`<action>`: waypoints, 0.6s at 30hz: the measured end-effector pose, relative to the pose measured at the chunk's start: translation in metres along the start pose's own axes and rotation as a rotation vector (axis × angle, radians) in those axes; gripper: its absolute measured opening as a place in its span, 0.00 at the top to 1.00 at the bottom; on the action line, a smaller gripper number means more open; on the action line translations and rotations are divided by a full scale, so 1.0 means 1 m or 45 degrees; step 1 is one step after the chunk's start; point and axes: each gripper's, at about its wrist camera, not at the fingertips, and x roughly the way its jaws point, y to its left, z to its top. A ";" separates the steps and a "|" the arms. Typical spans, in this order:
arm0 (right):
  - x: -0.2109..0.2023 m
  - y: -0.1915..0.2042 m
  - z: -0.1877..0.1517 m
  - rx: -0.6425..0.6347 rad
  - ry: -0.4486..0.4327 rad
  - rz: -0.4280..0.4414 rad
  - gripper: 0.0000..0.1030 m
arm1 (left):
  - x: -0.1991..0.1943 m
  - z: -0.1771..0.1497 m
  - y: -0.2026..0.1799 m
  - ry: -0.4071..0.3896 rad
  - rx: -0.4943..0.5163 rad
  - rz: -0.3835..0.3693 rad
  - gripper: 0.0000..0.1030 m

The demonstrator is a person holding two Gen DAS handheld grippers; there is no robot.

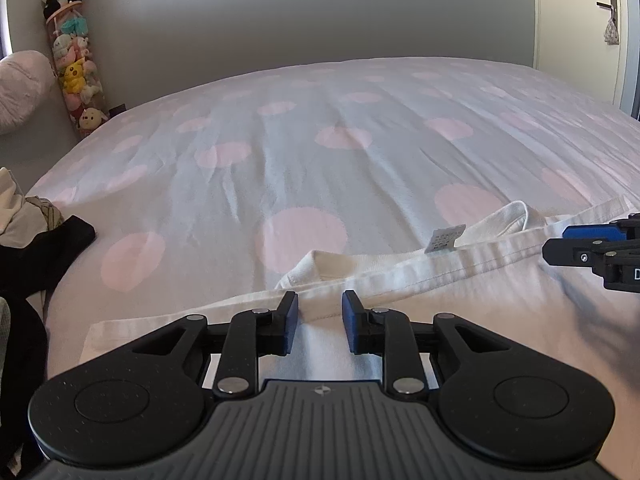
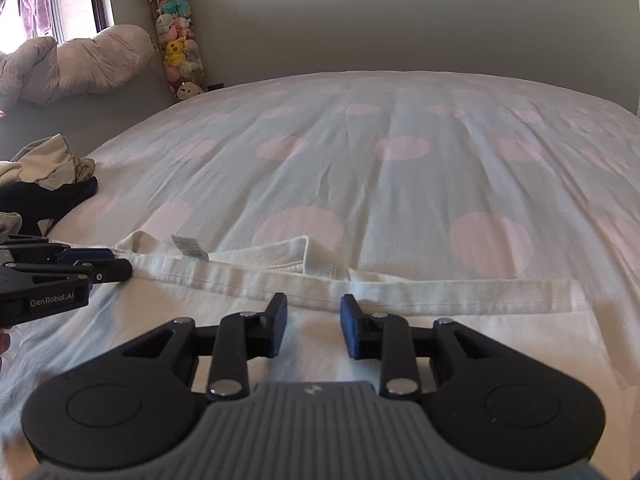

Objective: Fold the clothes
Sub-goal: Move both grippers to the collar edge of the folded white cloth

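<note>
A: Start nearest. What are the two grippers doing?

B: The left gripper (image 1: 319, 307) hangs with its jaws parted over the hem of the white shirt (image 1: 460, 320), nothing pinched between the blue pads (image 1: 291, 322). The right gripper (image 2: 313, 310) is the same: released, jaws apart, cloth under the gap but not clamped.

A: And the shirt itself?

B: Spread flat on the near edge of the bed (image 1: 320, 140), its stitched hem (image 2: 400, 294) running from nine o'clock to three o'clock just beyond both sets of fingertips. A folded-back flap and a small label (image 2: 190, 249) sit at about eleven o'clock from the right gripper.

A: So how should the next grab go?

B: I'd judge each gripper should dip to twelve o'clock, take the hem through both layers, and close at the same moment, so the edge lifts evenly. Flatten that flap first, or it will get trapped in the fold.

A: Anything farther out to mind?

B: A heap of dark and pale clothes (image 1: 36, 224) at nine o'clock, well apart. Beyond, the spotted sheet is open, and a tube of soft toys (image 1: 74, 64) stands at the far wall.
</note>
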 end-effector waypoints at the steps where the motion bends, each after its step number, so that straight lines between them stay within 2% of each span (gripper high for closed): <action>1: -0.004 -0.002 0.000 0.008 -0.008 -0.015 0.57 | -0.003 0.000 0.003 0.004 -0.015 0.007 0.75; 6: -0.030 -0.021 -0.002 0.107 0.024 -0.097 0.53 | -0.020 0.006 0.023 0.071 -0.091 -0.003 0.71; 8: -0.043 -0.032 -0.003 0.154 0.047 -0.138 0.51 | -0.031 0.007 0.031 0.098 -0.117 -0.013 0.61; 14: -0.097 -0.073 -0.004 0.285 0.084 -0.241 0.41 | -0.058 0.004 0.045 0.149 -0.075 -0.005 0.60; 18: -0.120 -0.107 -0.013 0.332 0.169 -0.288 0.36 | -0.070 0.004 0.058 0.173 -0.083 0.016 0.60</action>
